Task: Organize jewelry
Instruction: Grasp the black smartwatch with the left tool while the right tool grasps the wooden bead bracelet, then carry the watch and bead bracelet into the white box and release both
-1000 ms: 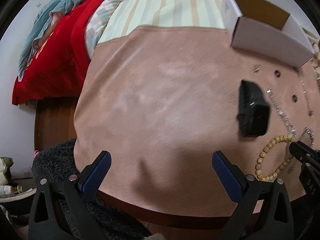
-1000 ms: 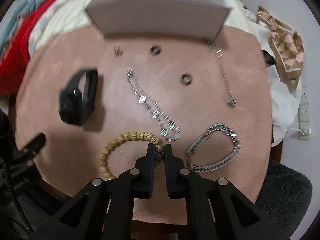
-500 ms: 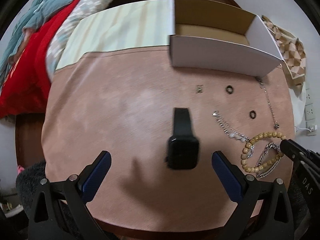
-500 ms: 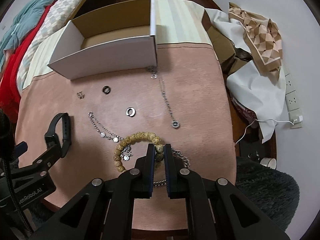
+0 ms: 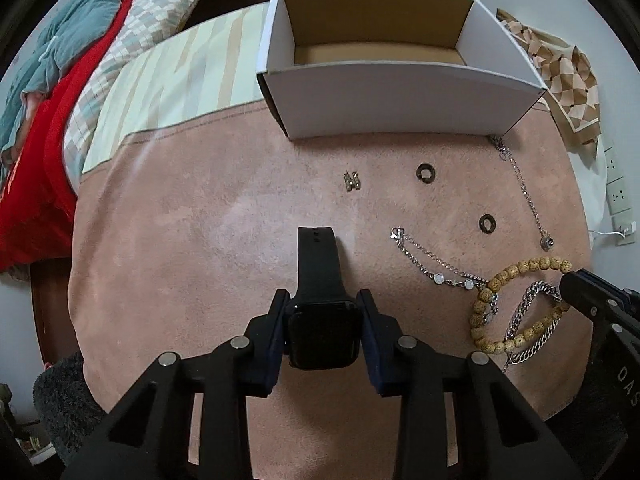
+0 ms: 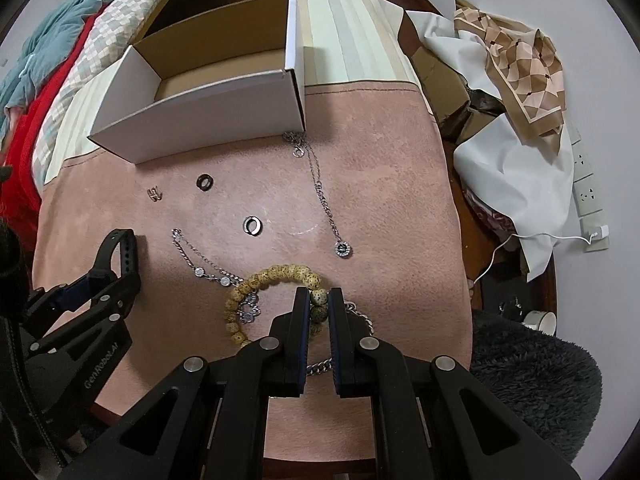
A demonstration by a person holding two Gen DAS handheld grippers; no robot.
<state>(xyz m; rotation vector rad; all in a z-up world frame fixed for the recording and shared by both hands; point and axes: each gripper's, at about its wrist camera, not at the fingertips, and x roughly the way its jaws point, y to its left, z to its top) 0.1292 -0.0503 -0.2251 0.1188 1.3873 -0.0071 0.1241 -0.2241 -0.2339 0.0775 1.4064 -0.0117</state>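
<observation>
My left gripper point(image 5: 322, 300) is shut on the black smartwatch point(image 5: 322, 320), its strap pointing toward the open white box point(image 5: 400, 96). My right gripper point(image 6: 319, 300) is shut on the wooden bead bracelet point(image 6: 276, 274), which lies over a silver chain bracelet point(image 5: 532, 320). On the pink cloth lie a thin charm chain point(image 5: 436, 268), a pendant necklace point(image 5: 524, 192), two dark rings point(image 5: 425, 172) point(image 5: 487, 223) and a small silver clasp piece point(image 5: 352, 181). The box point(image 6: 208, 116) is empty inside. The left gripper point(image 6: 80, 292) also shows in the right wrist view.
The round table point(image 5: 52, 304) has a pink cloth point(image 5: 200, 240) and a striped cloth point(image 5: 180, 80) behind it. Bedding lies at the left point(image 5: 48, 80). A patterned scarf point(image 6: 520, 56), white fabric and wall sockets point(image 6: 588, 188) are at the right. A dark fuzzy seat point(image 6: 532, 380) is at the near edge.
My left gripper swung right over the watch and closed on it; it was open before. My right gripper stayed shut on the bead bracelet, its view turning left.
</observation>
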